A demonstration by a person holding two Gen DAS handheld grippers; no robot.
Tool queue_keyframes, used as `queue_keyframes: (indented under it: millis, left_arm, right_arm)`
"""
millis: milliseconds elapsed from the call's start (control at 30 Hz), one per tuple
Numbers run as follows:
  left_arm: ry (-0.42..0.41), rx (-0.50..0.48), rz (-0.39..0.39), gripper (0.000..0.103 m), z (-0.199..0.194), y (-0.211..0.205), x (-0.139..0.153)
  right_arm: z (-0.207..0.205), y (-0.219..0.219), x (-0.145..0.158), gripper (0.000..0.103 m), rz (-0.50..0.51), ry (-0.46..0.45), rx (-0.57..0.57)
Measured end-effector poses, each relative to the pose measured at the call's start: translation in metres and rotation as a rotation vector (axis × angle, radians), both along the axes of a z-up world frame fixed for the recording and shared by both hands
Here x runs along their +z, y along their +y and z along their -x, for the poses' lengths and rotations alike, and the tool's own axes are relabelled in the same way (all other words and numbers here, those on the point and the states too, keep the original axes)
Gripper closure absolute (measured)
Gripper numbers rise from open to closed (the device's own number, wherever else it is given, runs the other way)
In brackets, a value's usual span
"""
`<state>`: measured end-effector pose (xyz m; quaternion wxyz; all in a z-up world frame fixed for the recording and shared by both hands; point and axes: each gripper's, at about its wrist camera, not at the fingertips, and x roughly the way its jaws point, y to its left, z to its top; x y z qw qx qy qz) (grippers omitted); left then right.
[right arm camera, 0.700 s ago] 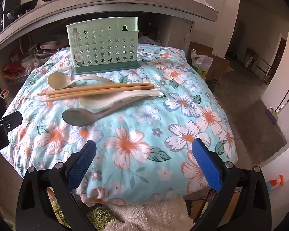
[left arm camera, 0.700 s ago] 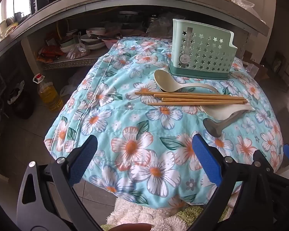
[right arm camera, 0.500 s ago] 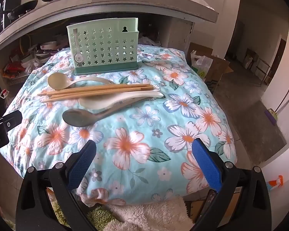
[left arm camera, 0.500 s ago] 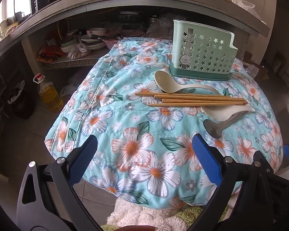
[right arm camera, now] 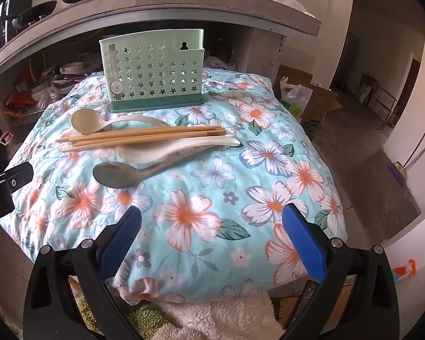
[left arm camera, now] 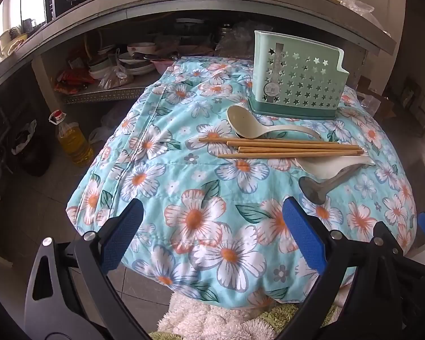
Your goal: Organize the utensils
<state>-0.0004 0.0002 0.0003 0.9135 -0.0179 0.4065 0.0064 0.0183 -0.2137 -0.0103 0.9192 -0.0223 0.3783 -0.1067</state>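
A mint green utensil holder (left arm camera: 296,80) (right arm camera: 153,72) with star holes stands at the far side of a flowered cloth (left arm camera: 212,198) (right arm camera: 212,198). In front of it lie a beige spoon (left arm camera: 240,120) (right arm camera: 87,120), several wooden chopsticks (left arm camera: 283,147) (right arm camera: 144,136), a white spoon (left arm camera: 325,165) (right arm camera: 184,147) and a grey metal spoon (left arm camera: 317,188) (right arm camera: 119,174). My left gripper (left arm camera: 212,226) hovers open over the cloth's near edge, well short of the utensils. My right gripper (right arm camera: 212,226) is open too, nothing between its fingers.
Behind the cloth runs a grey counter (right arm camera: 184,2) with a shelf of dishes (left arm camera: 136,59) under it. An oil bottle (left arm camera: 70,138) stands on the floor at the left. A fluffy rug (right arm camera: 212,317) lies below. Cardboard boxes (right arm camera: 311,99) sit to the right.
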Motion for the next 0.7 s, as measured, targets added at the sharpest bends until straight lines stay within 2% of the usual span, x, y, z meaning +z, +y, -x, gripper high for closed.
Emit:
queue_keyframes:
  millis: [700]
  left_arm:
    - [-0.001, 0.001, -0.001, 0.008, 0.0003, 0.0, 0.0]
  right_arm:
    - [0.0009, 0.0031, -0.001, 0.006, 0.002, -0.001, -0.001]
